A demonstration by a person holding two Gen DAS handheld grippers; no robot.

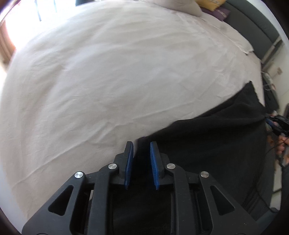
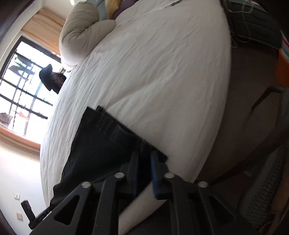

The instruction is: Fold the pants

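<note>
Black pants (image 1: 216, 141) lie on a white bed sheet (image 1: 108, 81) near the bed's near edge. In the left wrist view my left gripper (image 1: 141, 147) has its blue-padded fingers closed on a corner of the black fabric. In the right wrist view the pants (image 2: 101, 144) stretch away to the left, and my right gripper (image 2: 144, 159) is closed on their near corner by the bed's edge. The right gripper also shows at the far right of the left wrist view (image 1: 278, 124), at the other end of the pants.
A rolled beige duvet (image 2: 79, 32) and yellow and purple pillows (image 1: 213, 5) lie at the head of the bed. A barred window (image 2: 21, 83) with a curtain is beyond the bed. A dark headboard (image 1: 260, 27) and a mesh chair (image 2: 261, 198) stand close by.
</note>
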